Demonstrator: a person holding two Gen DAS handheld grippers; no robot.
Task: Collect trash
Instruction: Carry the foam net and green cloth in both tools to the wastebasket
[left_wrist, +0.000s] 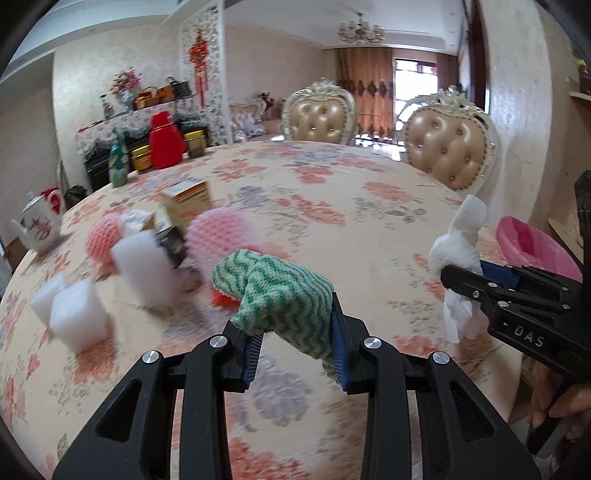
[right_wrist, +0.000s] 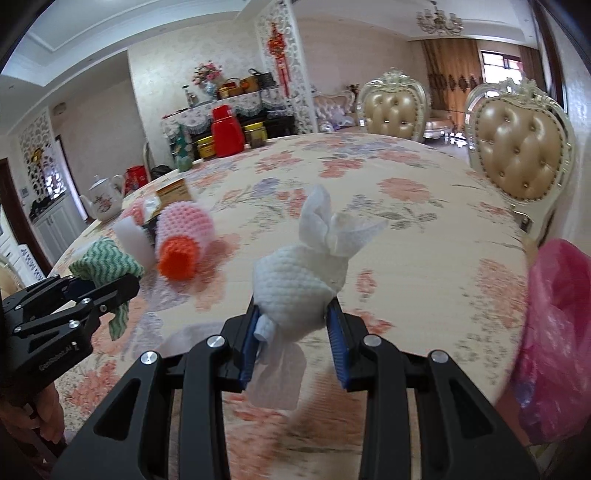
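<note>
My left gripper (left_wrist: 295, 343) is shut on a green-and-white zigzag cloth (left_wrist: 273, 291), held above the flowered tablecloth (left_wrist: 369, 206). My right gripper (right_wrist: 295, 339) is shut on a crumpled white paper towel (right_wrist: 299, 280). In the left wrist view the right gripper (left_wrist: 465, 284) shows at the right edge with the paper towel (left_wrist: 458, 243) sticking up from it. In the right wrist view the left gripper (right_wrist: 103, 291) shows at the left with the cloth (right_wrist: 103, 262). A pink bag-lined bin (right_wrist: 557, 332) stands off the table's right edge, also seen as the pink bin (left_wrist: 535, 247).
On the table lie pink foam nets (left_wrist: 218, 240), an orange foam net (right_wrist: 177, 258), white foam blocks (left_wrist: 74, 314), a cardboard box (left_wrist: 188, 203) and a teapot (left_wrist: 37, 225). A red jug (left_wrist: 164, 140) and jars stand at the far edge. Two padded chairs (left_wrist: 447, 155) stand behind.
</note>
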